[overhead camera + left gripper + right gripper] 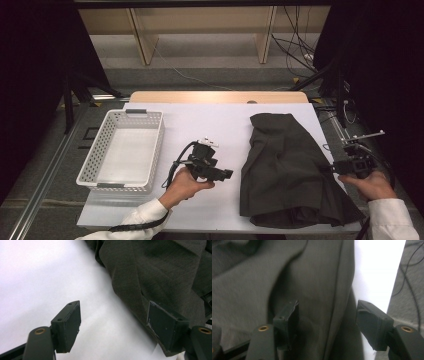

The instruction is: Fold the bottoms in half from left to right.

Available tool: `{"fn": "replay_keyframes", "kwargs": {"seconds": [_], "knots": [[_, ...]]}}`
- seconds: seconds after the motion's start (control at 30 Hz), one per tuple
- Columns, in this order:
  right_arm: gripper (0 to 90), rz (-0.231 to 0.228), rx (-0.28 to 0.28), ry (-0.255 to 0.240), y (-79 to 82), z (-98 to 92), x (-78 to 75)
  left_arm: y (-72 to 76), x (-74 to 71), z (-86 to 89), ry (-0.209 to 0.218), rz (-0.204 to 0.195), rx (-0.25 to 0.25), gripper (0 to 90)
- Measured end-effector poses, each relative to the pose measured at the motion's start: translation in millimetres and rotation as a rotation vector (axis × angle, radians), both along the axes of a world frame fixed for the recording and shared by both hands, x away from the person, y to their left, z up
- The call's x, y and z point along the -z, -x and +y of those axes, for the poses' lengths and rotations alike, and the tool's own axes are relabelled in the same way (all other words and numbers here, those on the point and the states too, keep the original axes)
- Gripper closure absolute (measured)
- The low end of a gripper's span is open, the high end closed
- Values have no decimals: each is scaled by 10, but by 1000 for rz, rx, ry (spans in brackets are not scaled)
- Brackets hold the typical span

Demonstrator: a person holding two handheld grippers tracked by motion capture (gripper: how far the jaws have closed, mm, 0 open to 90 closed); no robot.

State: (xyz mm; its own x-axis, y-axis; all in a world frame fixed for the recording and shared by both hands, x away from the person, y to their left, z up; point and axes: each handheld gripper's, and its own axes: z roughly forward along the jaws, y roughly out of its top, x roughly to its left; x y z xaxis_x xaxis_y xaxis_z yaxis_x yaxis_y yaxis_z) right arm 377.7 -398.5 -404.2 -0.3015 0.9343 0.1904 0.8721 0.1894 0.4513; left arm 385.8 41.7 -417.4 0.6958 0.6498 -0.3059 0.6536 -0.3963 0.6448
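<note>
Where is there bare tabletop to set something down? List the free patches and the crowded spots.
Free: the white table between the basket and the dark garment, behind the left gripper; the basket's bare floor too. Crowded: the right side, where the garment runs to the table's right edge, with the right gripper at its right border.

Garment [287,167]: dark charcoal grey, plain, with a fine heathered weave and no print. Tabletop [215,125]: white covering over a pale wood edge at the far side. Basket [95,165]: white perforated plastic with grey handle clips. Left gripper [226,174] and right gripper [326,169]: black, fingers [68,326] matte black with brass-coloured screw holes. Sleeves [142,217]: white.
</note>
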Motion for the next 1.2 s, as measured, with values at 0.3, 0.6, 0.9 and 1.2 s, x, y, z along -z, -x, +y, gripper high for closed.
{"fn": "replay_keyframes", "kwargs": {"seconds": [0.3, 0.6, 0.9, 1.2], "knots": [[873, 14, -7, 66, 158, 48, 140, 19, 39, 21, -12, 6, -4, 251], [881, -12, 56, 208, 100, -201, 63, 34, 11, 1, 9, 10, -13, 242], [841, 7, 67, 188, 53, -209, 293, 123, 88, -255, 19, 70, 26, 216], [785, -3, 71, 173, 58, -208, 306, 185, 252, -644, 47, 190, 83, 195]]}}
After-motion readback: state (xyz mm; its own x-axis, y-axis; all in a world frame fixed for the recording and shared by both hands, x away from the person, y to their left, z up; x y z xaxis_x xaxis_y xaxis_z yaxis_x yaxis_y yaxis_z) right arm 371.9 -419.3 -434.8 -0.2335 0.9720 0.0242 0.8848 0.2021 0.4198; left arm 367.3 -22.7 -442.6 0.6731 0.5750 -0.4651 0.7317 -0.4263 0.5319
